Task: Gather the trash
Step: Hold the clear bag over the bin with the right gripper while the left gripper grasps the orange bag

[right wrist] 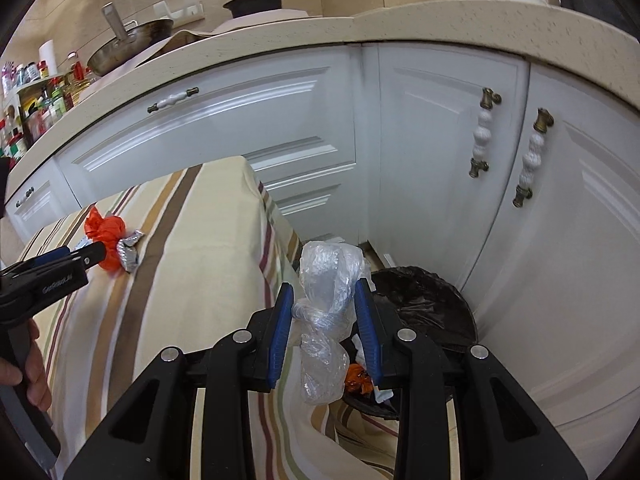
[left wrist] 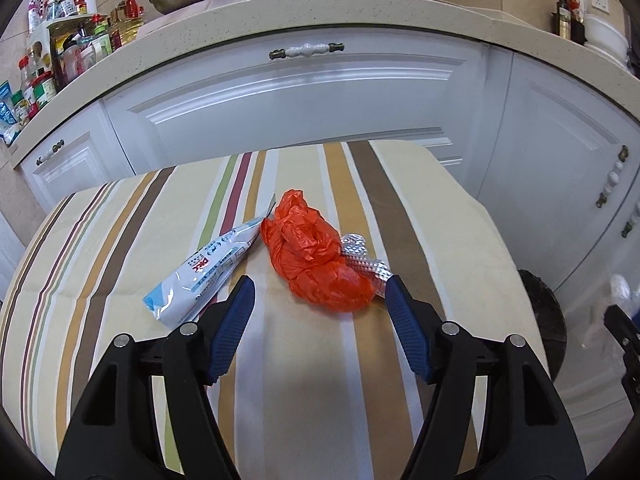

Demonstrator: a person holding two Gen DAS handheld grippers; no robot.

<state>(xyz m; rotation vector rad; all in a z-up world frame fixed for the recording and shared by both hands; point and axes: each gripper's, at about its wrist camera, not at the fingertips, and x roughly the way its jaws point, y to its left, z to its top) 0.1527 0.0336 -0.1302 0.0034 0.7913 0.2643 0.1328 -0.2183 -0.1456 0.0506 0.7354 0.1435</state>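
A crumpled orange plastic bag [left wrist: 316,258] lies on the striped tablecloth [left wrist: 120,240], with a silver foil blister pack [left wrist: 366,264] against its right side and a white-blue tube wrapper [left wrist: 204,270] to its left. My left gripper [left wrist: 320,292] is open just in front of the orange bag, a finger on each side. It also shows in the right wrist view [right wrist: 94,254], next to the orange bag [right wrist: 104,236]. My right gripper [right wrist: 324,292] is shut on a knotted clear plastic bag [right wrist: 326,304], held at the table's right edge by the black-lined trash bin [right wrist: 424,304].
The bin holds orange and white scraps [right wrist: 358,376]. White cabinet doors [right wrist: 440,160] with ceramic handles stand behind the table and bin. A counter [left wrist: 360,12] above carries a pan, bottles and jars. The bin shows at the right in the left wrist view [left wrist: 544,312].
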